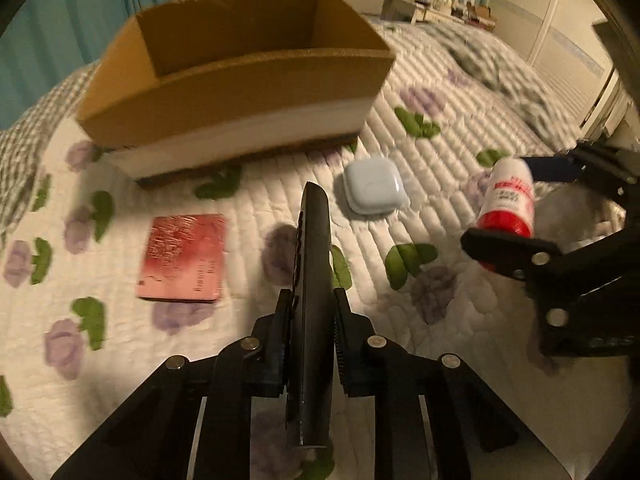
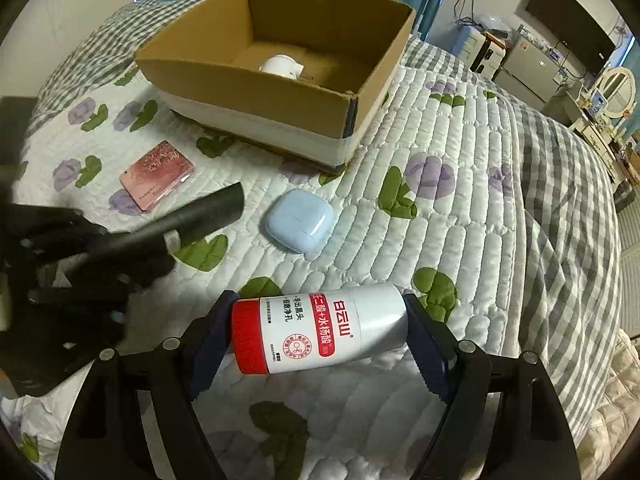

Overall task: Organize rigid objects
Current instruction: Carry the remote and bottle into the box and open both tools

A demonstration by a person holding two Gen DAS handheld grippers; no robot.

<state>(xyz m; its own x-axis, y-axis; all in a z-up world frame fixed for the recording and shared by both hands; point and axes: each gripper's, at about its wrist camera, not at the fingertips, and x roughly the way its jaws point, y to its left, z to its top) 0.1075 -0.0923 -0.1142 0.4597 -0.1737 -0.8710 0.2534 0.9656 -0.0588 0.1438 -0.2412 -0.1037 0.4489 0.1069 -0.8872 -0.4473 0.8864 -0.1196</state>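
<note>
My left gripper [image 1: 310, 316] is shut on a long black remote-like object [image 1: 314, 264], held on edge above the quilt; it also shows in the right wrist view [image 2: 200, 216]. My right gripper [image 2: 320, 328] is shut end to end on a white bottle with a red cap [image 2: 320, 330], also seen in the left wrist view [image 1: 508, 204]. An open cardboard box [image 2: 248, 76] stands ahead on the bed and holds a white object [image 2: 280, 66]. A pale blue earbud case [image 2: 298, 222] and a pink card case [image 2: 158, 174] lie on the quilt in front of the box.
The bed has a white quilt with purple flowers [image 2: 432, 176] and a grey checked blanket [image 2: 560, 200] to the right. Teal curtains [image 1: 48, 40] hang behind the box. A dresser with a mirror [image 2: 612, 96] and a screen [image 2: 572, 36] stand far right.
</note>
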